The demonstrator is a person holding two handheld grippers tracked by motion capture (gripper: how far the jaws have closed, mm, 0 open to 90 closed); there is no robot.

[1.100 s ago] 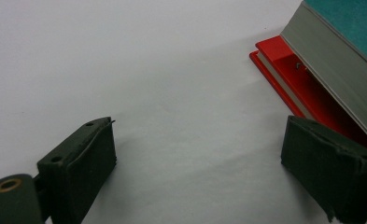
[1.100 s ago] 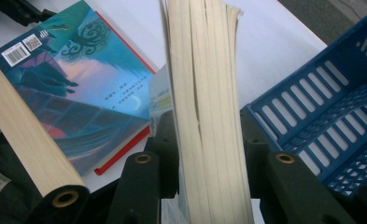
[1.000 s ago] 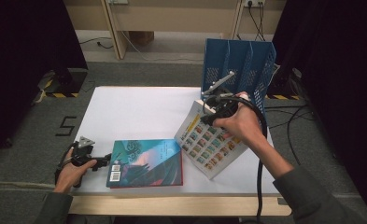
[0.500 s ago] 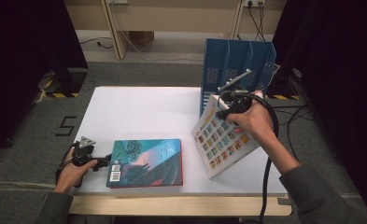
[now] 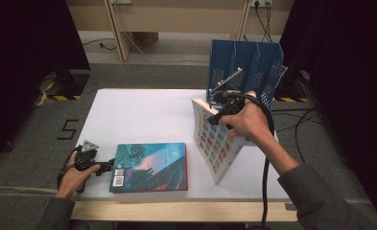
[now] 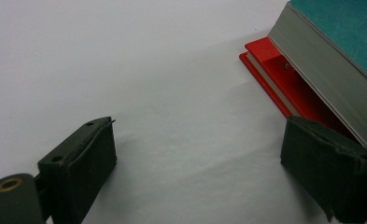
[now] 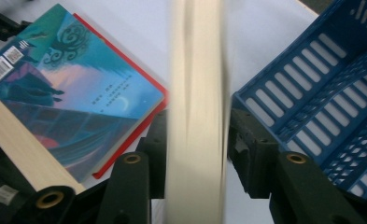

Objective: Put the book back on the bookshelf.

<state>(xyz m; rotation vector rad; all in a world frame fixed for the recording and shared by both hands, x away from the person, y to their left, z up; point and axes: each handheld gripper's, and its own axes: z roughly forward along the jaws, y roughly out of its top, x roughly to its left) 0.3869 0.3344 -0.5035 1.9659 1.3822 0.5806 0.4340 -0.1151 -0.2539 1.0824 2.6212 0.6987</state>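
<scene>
Black jaws of right gripper clamp top page edge of checkered-cover book; book stands tilted on lower corner, right of centre in high view, just in front of blue file rack.

Judged step: stand book upright, feed into rack slot. Keep grip firm, align spine with divider, lift before pushing.

Left gripper jaws spread wide, empty, resting on white table at lower left, just beside teal book lying flat on red book.
</scene>
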